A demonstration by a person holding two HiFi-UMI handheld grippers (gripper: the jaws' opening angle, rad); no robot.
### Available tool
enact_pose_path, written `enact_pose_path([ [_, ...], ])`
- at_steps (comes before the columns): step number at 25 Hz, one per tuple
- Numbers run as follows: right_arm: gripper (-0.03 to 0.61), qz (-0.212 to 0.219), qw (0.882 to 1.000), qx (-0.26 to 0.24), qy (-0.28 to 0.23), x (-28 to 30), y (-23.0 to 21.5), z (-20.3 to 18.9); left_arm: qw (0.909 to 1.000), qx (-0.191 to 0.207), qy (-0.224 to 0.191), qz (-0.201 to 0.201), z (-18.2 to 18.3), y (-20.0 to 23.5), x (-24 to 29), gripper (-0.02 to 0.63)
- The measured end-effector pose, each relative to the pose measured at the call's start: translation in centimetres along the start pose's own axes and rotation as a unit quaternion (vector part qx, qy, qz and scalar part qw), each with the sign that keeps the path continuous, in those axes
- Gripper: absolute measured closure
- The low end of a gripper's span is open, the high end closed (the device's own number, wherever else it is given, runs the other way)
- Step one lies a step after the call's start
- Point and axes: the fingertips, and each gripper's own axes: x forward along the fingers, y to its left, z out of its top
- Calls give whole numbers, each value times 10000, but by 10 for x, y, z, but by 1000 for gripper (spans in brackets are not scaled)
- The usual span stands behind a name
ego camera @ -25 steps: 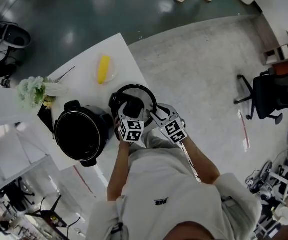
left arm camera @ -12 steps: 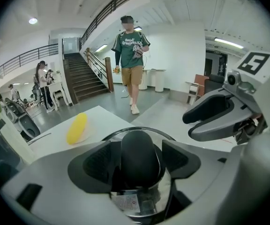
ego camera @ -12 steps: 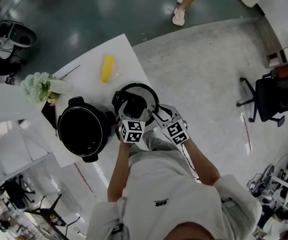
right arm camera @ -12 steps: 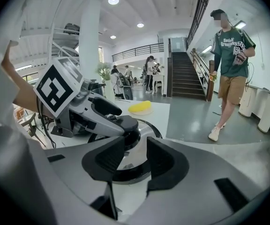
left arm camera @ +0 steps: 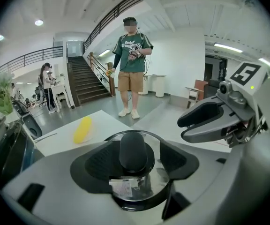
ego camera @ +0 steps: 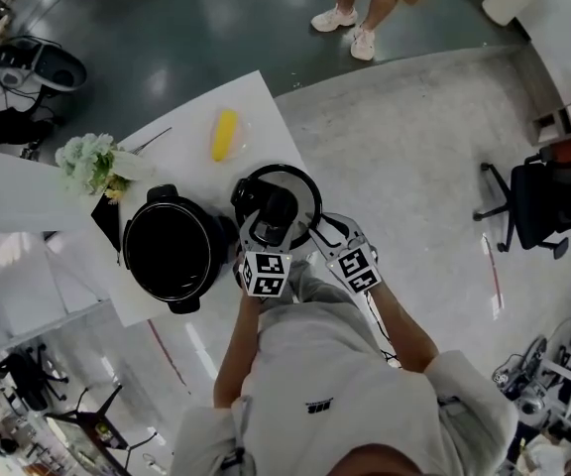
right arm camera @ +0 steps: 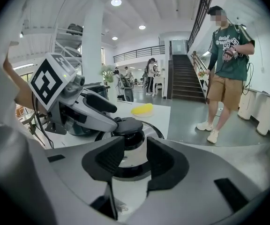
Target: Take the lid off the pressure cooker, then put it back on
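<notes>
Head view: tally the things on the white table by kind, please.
Black pressure cooker pot, lid off: 1
Round glass lid with black knob: 1
Yellow corn cob: 1
Bunch of pale flowers: 1
Thin dark stick: 1
Dark flat item by the flowers, unclear: 1
Total: 6

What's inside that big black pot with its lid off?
The pressure cooker stands open; only its dark inside shows. Nothing is visible in it, but the bottom is too dark to be sure. The lid is beside it.
</notes>
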Motion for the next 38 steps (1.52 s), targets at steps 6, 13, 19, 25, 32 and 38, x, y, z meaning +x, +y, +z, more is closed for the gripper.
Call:
enact_pose_path([
  [6, 428, -327, 9994, 35, -83, -15, 7, 3, 9998, 7, -167, -133, -2, -6, -19, 295],
  [13, 428, -621, 9980, 102, -68, -32, 24, 3, 9995, -2, -210, -230, -7, -7, -38, 295],
  [19, 428, -713, 9974, 80, -65, -35, 35, 2, 9995, 18, -163, -261, -15, -8, -41, 296],
  [25, 428, -570, 9984, 61, 5, -29, 23, 0, 9998, -32, 27, -208, -11, -7, -22, 296],
  [32, 428, -203, 9998, 59, 67, -15, 0, 2, 9991, -83, 409, -33, -7, 0, 15, 290],
  [38, 428, 78, 9998, 67, 191, -3, -15, -3, 9970, -185, 754, -46, -12, 0, 39, 276],
])
